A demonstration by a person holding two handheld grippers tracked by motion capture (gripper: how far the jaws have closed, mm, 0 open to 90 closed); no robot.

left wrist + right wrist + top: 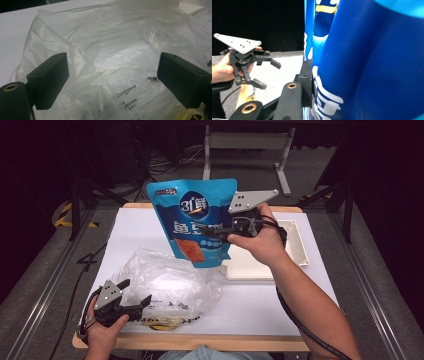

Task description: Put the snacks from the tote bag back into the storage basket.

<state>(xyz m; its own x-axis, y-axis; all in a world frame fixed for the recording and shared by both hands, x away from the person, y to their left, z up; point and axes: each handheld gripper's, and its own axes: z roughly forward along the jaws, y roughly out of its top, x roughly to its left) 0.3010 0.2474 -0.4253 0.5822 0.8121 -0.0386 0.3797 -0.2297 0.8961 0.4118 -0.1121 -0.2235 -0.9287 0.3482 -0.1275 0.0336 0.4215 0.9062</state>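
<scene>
My right gripper [220, 236] is shut on the right edge of a blue snack bag [197, 220] and holds it upright above the middle of the table. In the right gripper view the blue snack bag [367, 62] is very close, with one black jaw pressed flat against it and the other jaw hidden behind it. A crumpled clear plastic bag [170, 282] lies on the white table sheet at the front left. My left gripper [136, 291] stands open at the left edge of the clear plastic bag [112, 45], its jaws wide apart with only loose film between them.
A white shallow tray [295, 245] sits at the right, partly behind my right hand. The white sheet [140, 230] covers a wooden board. Black cables trail off the front corners. From the right gripper view the left gripper [270, 75] hangs open over the table.
</scene>
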